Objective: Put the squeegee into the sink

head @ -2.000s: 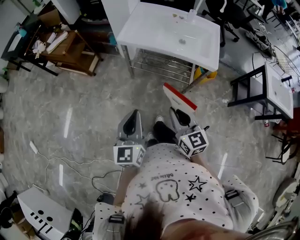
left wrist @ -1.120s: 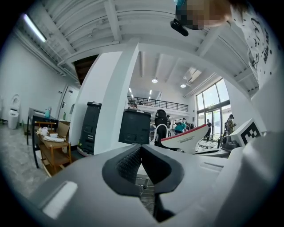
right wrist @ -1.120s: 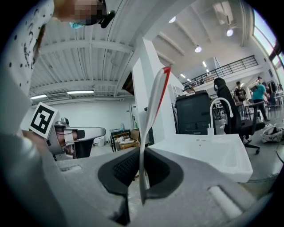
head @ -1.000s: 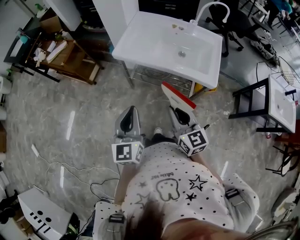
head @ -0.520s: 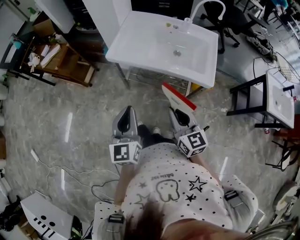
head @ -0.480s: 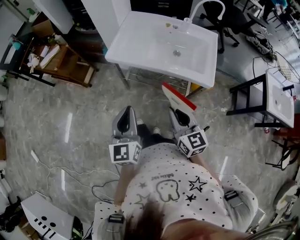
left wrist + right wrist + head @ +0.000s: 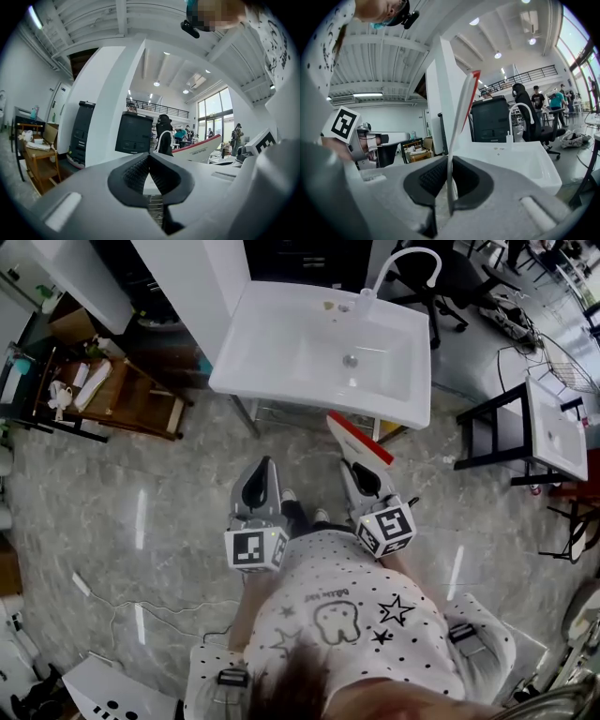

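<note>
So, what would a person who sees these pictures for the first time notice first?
The big white sink at the top centre of the head view stands out, with a curved tap at its back. Just in front of it, the right gripper has its jaws shut on a white squeegee with a red edge, near the sink's front edge. The left gripper beside it is shut and empty.

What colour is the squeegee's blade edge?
Red, along a white body. The squeegee shows best in the head view.
</note>
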`<act>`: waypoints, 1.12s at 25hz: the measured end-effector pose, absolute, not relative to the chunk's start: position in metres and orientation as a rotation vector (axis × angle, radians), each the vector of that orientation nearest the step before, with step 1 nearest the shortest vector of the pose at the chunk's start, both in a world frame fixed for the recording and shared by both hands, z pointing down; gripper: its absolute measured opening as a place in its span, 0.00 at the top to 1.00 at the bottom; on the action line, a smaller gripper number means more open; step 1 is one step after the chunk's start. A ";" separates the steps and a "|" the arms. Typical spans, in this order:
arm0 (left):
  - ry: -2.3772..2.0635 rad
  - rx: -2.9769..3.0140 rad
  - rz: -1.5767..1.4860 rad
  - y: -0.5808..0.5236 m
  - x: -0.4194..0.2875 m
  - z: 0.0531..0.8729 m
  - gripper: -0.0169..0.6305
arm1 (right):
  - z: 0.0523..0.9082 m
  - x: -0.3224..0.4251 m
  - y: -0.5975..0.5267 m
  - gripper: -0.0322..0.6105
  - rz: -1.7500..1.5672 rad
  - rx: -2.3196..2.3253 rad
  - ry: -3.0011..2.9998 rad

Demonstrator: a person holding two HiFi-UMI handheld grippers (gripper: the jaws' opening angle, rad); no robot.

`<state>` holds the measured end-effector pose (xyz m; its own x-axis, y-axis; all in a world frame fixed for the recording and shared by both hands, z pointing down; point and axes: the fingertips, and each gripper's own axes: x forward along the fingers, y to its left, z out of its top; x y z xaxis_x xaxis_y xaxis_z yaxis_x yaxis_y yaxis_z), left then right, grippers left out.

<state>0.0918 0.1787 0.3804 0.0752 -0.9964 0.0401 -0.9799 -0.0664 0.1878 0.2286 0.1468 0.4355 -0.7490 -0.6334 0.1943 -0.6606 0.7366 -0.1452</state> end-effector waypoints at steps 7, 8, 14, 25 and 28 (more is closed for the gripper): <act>-1.962 2.242 -0.108 0.147 0.073 0.387 1.00 | 0.434 0.204 0.123 0.92 0.274 1.123 -2.761; -1.951 2.253 -0.100 0.144 0.072 0.389 1.00 | 0.434 0.201 0.120 0.92 0.273 1.129 -2.758; -1.912 2.283 -0.100 0.133 0.053 0.392 1.00 | 0.436 0.174 0.111 0.92 0.275 1.134 -2.759; -1.892 2.296 -0.107 0.137 0.013 0.399 1.00 | 0.445 0.139 0.113 0.92 0.281 1.174 -2.733; -1.890 2.302 -0.109 0.137 0.006 0.398 1.00 | 0.444 0.139 0.111 0.92 0.274 1.195 -2.716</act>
